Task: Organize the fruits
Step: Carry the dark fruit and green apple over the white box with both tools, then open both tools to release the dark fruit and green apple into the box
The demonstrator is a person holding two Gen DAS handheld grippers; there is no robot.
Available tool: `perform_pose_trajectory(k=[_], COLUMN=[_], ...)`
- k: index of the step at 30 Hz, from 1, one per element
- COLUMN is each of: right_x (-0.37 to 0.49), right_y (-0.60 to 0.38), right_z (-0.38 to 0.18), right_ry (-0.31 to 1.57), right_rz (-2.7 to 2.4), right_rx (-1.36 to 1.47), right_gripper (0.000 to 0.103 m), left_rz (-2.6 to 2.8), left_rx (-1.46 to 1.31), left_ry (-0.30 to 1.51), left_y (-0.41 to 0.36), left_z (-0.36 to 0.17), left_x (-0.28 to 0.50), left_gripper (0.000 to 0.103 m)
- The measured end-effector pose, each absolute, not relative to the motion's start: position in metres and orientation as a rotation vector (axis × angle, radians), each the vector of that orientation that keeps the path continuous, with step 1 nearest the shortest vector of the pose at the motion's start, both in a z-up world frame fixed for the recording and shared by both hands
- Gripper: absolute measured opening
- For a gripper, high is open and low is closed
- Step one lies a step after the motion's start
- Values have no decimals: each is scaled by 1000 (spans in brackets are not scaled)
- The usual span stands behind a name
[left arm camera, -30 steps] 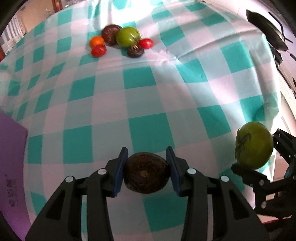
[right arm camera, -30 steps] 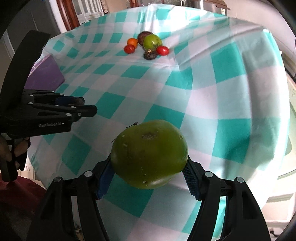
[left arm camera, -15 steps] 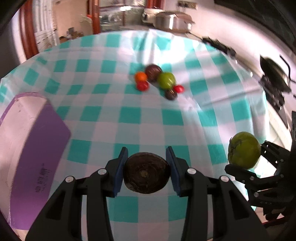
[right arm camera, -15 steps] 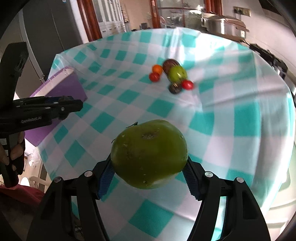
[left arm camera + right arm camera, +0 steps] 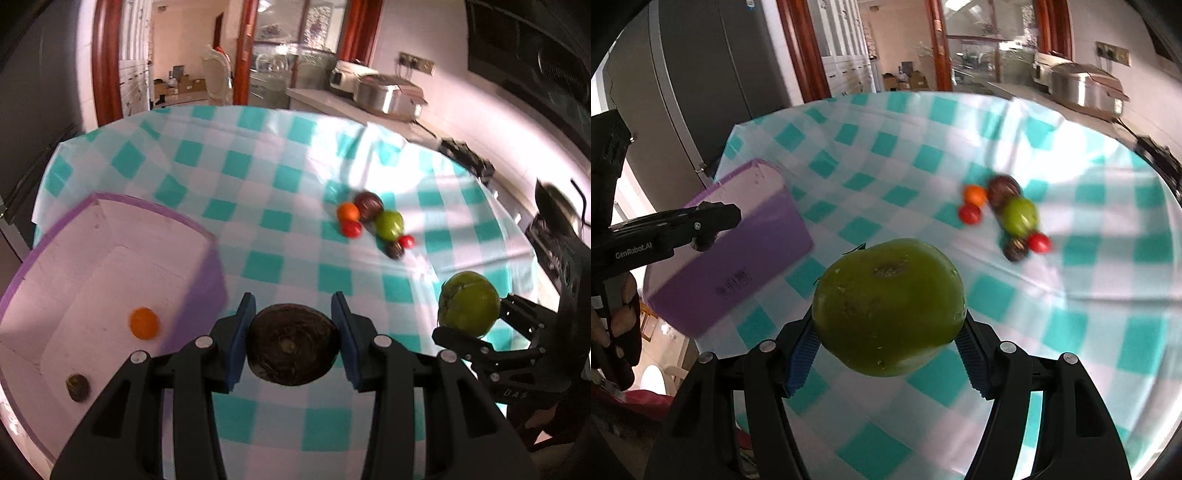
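My left gripper point(image 5: 293, 341) is shut on a dark brown round fruit point(image 5: 291, 345), held above the checked tablecloth just right of the purple box point(image 5: 110, 251). The box holds a small orange fruit point(image 5: 144, 323) and a small dark fruit point(image 5: 77, 386). My right gripper point(image 5: 886, 341) is shut on a big green apple point(image 5: 890, 304), also held above the cloth; it shows in the left wrist view point(image 5: 469, 308). A cluster of small fruits point(image 5: 373, 223) lies far on the cloth: orange, red, dark and green ones.
The table has a teal and white checked cloth point(image 5: 280, 177) with folds near the fruit cluster. The purple box stands at the table's left edge point(image 5: 738, 254). A counter with metal pots point(image 5: 388, 98) is behind the table. A stove with a pan point(image 5: 557, 210) is at the right.
Both grippers have risen and pulled back from the table with their fruits held. The purple box and its inside have come into view at the left.
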State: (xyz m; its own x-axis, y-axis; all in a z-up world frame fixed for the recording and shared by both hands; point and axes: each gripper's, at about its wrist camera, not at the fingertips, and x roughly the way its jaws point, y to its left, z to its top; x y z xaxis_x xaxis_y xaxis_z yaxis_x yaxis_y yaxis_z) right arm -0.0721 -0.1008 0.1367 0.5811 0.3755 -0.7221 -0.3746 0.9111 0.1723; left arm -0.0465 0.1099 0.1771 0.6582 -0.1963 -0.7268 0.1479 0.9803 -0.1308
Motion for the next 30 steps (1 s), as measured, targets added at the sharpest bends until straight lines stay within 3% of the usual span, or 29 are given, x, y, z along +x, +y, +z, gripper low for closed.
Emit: perform_pose_trajectory(k=[17, 22, 30], right_x=[13, 28, 80], right_y=[81, 143, 226], right_z=[178, 170, 127], right_ry=[827, 882, 1142], right_rz=[634, 718, 743], right_rx=[19, -83, -268], right_gripper=[66, 66, 66], left_rz=[-47, -5, -171], left_rx=[-183, -157, -74], left_ry=[827, 953, 1195], left_y=[301, 339, 333], left_z=[186, 163, 116], left_x=[-13, -14, -4], left_gripper=[43, 43, 43])
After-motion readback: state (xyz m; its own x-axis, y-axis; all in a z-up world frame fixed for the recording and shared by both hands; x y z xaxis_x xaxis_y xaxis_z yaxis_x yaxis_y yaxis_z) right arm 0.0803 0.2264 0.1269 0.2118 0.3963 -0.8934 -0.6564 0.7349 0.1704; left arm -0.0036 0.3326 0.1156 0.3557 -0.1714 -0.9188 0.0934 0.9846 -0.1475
